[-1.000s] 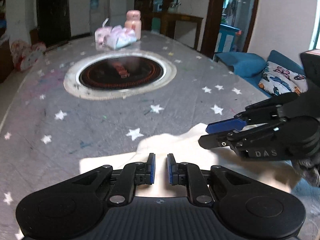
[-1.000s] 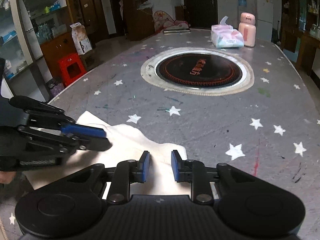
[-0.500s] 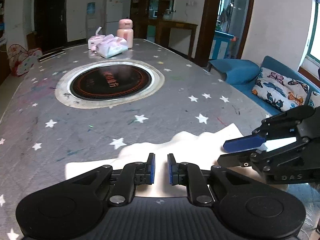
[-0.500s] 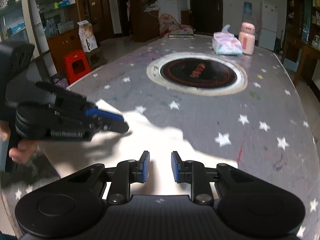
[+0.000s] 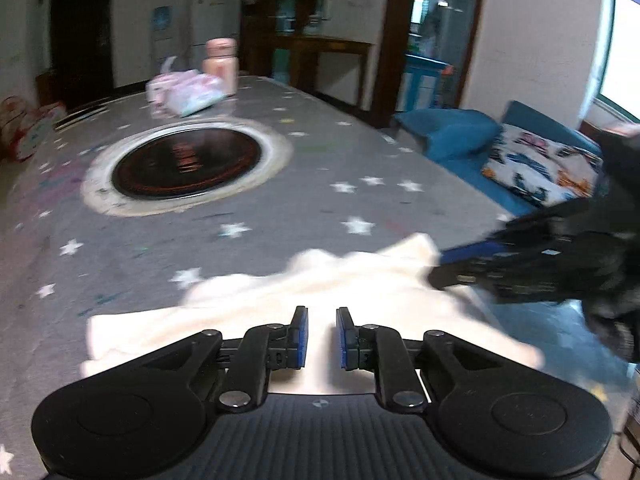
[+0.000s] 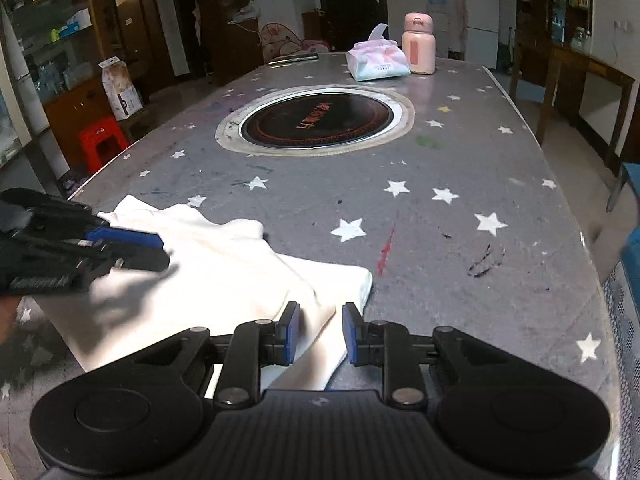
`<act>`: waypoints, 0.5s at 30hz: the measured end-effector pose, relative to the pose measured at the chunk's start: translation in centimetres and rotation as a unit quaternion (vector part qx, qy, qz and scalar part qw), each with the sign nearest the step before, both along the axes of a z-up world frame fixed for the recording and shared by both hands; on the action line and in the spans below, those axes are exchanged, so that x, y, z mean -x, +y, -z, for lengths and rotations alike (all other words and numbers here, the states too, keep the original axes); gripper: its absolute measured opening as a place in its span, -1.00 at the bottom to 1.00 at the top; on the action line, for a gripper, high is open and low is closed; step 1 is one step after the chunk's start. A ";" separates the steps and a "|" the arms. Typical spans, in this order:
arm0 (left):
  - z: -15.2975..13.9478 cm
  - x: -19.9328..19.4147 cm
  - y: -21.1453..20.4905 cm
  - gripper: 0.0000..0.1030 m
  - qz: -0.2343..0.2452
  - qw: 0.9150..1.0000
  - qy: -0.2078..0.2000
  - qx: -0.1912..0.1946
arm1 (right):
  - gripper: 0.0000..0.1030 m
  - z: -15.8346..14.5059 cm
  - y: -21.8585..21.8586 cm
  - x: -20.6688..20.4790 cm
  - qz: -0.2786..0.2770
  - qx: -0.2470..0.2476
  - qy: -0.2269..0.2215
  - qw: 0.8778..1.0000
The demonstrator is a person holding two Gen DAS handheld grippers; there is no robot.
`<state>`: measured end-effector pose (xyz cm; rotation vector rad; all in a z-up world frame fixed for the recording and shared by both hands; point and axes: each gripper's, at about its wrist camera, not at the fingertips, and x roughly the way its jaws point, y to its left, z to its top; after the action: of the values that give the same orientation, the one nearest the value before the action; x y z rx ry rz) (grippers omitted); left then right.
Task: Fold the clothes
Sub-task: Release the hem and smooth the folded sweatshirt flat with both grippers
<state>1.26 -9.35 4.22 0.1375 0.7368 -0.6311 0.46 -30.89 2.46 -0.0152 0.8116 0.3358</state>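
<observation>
A white garment (image 6: 224, 276) lies rumpled on the near end of the grey star-patterned table (image 6: 460, 240); it also shows in the left wrist view (image 5: 304, 296). My left gripper (image 5: 321, 338) is open and empty just above the cloth's near part; it appears in the right wrist view (image 6: 148, 250) over the cloth's left side. My right gripper (image 6: 318, 334) is open above the cloth's right near corner, holding nothing; in the left wrist view it appears (image 5: 440, 268) at the cloth's right edge.
A round black hotplate (image 6: 316, 120) is set in the table's middle. A tissue pack (image 6: 378, 62) and a pink bottle (image 6: 418, 44) stand at the far end. A blue sofa with a patterned cushion (image 5: 536, 168) lies right of the table, a red stool (image 6: 102, 142) left.
Both grippers have shifted over the cloth; the right one has moved toward the cloth's right corner and its fingers stand wider apart. The cloth looks more bunched.
</observation>
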 end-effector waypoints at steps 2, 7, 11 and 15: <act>-0.2 1.1 -1.1 -0.68 0.023 1.000 0.000 0.009 | -0.57 0.1 0.2 0.0 -0.001 -0.003 -0.003 1.000; 0.3 3.2 -3.8 -0.68 0.082 0.996 0.012 0.016 | -0.70 0.5 0.6 -0.3 -0.009 0.005 -0.002 1.000; 1.0 4.5 -5.2 -0.68 0.100 0.995 0.013 0.020 | -0.92 -0.2 0.8 -0.5 -0.006 0.010 -0.012 1.000; 1.2 5.4 -5.7 -0.53 0.109 0.994 0.012 0.027 | -0.92 0.1 1.2 -0.6 -0.007 0.027 -0.019 0.999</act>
<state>-4.16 -15.04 2.99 0.1632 0.7321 -0.8612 1.07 -29.67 2.36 -0.0773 0.7823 0.3267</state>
